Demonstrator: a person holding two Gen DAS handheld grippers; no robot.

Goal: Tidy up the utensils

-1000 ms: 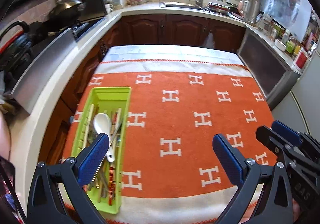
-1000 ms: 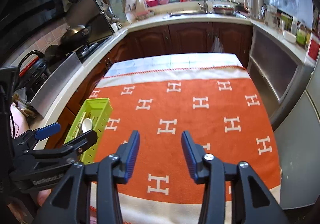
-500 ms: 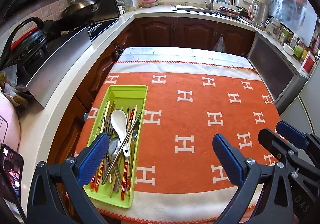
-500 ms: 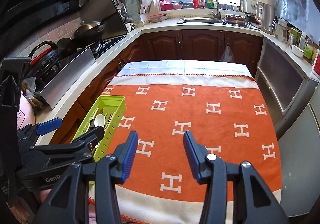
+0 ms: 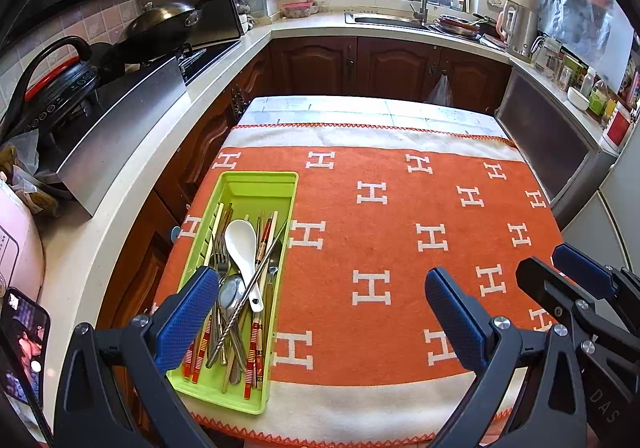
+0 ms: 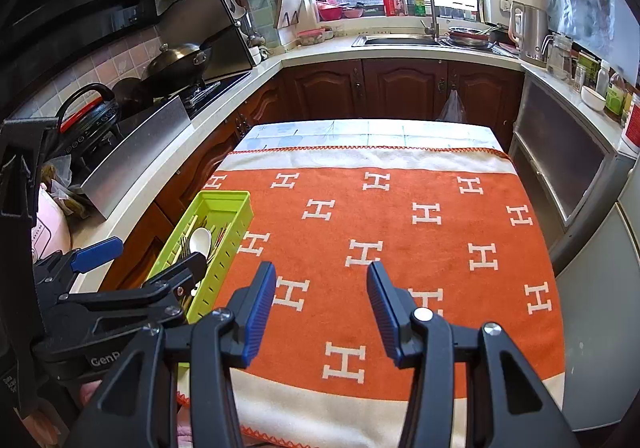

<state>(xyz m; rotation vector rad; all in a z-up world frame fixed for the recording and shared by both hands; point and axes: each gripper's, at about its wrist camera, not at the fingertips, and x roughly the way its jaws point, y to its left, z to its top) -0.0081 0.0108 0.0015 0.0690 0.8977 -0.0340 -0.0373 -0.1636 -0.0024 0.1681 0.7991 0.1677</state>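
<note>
A jumble of utensils [image 5: 236,300] lies lengthwise in a lime-green plastic tray [image 5: 256,184] at the left edge of the desk [image 5: 360,110], which is covered by an orange blanket [image 5: 400,248] patterned with white H shapes. On top sits a white ceramic soup spoon [image 5: 242,248], bowl toward the far end of the tray; a thin metal chopstick [image 5: 256,280] lies slantwise across it. Beneath and beside these are steel forks [image 5: 219,252], a steel spoon [image 5: 230,294] and several chopsticks with red-banded ends [image 5: 252,348].

The ceramic spoon looks stiff, glazed and likely slippery, and would chip if dropped; its handle, where it narrows, seems the safest place to pinch. The metal pieces are probably light, hard and smooth, and the slim chopsticks may roll or slide out unless taken near their middle. Because everything overlaps, lifting one piece could drag its neighbours.

The left tongs [image 5: 320,316] hang over the near end of the tray, spread wide and released, with one blue pad above the utensil handles and nothing between them. The right tongs [image 6: 322,308] hover over the bare blanket to the right of the tray, partly spread, also gripping nothing.

Behind the desk are dark wooden cabinets [image 5: 392,64] and a sink [image 5: 384,20] under the window.
</note>
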